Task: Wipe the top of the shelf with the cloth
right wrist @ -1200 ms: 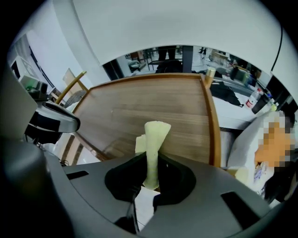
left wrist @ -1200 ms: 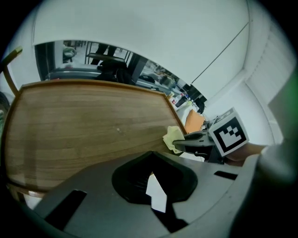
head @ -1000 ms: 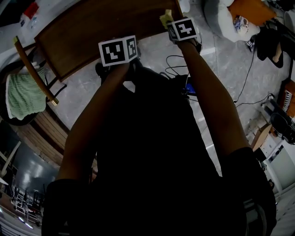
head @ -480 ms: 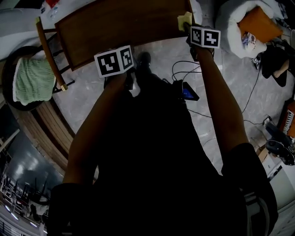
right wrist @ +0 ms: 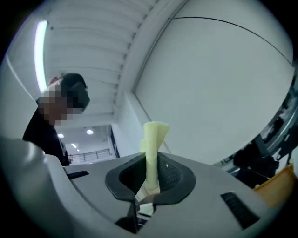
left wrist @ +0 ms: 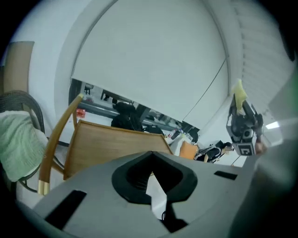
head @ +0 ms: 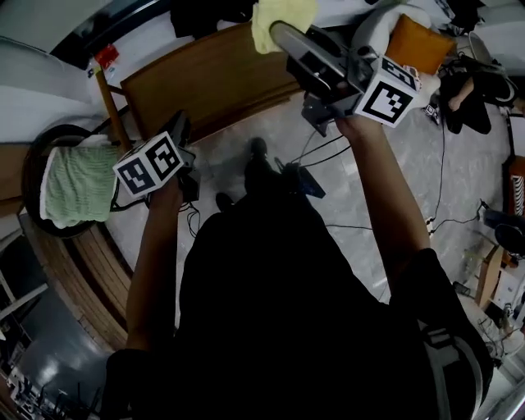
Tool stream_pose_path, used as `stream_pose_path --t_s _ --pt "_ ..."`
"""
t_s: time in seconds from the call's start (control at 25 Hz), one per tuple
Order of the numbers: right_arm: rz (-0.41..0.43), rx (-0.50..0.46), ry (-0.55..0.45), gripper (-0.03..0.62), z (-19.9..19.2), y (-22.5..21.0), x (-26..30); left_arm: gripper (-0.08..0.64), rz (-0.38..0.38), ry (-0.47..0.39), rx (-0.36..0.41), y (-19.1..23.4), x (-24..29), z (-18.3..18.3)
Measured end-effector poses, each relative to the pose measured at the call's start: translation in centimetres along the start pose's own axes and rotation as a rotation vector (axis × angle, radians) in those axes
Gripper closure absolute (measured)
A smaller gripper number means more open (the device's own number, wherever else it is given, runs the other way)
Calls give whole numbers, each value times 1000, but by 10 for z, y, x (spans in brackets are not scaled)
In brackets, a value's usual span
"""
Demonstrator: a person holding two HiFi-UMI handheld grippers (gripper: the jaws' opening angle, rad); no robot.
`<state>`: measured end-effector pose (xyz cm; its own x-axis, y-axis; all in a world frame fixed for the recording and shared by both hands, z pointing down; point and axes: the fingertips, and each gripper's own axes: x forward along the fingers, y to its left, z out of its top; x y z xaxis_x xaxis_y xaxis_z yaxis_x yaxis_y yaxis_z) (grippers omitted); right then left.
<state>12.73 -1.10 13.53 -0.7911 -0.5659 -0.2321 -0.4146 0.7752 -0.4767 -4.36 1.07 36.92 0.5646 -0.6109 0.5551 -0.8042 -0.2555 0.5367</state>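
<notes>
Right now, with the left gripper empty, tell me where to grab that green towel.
Pinch the green towel at the fold where it drapes over the dark round rim, coming from above with the left gripper; that raised fold probably gives the jaws something to bite.

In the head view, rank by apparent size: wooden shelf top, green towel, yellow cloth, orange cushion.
1. Wooden shelf top
2. Green towel
3. The yellow cloth and orange cushion look alike; the cloth is held nearer the camera, so unsure.
</notes>
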Motion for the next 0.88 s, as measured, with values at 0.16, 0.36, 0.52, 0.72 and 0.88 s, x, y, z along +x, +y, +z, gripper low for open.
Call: stream_pose_path --t_s 0.16,0.36,0.52,0.72,0.88 --pt "206 5 -82 545 -2 101 -11 549 -36 -71 26 -8 -56 3" --pt "377 21 -82 545 -45 183 -28 549 -84 -110 61 -5 -107 -4" --pt "491 63 -104 545 -59 238 -48 549 -215 -135 141 -17 -136 -7" --pt "494 33 -81 545 -73 263 -47 549 -547 -290 233 -59 -179 12" --pt "405 -47 -28 545 -93 242 -31 549 -771 -382 311 -92 -210 18"
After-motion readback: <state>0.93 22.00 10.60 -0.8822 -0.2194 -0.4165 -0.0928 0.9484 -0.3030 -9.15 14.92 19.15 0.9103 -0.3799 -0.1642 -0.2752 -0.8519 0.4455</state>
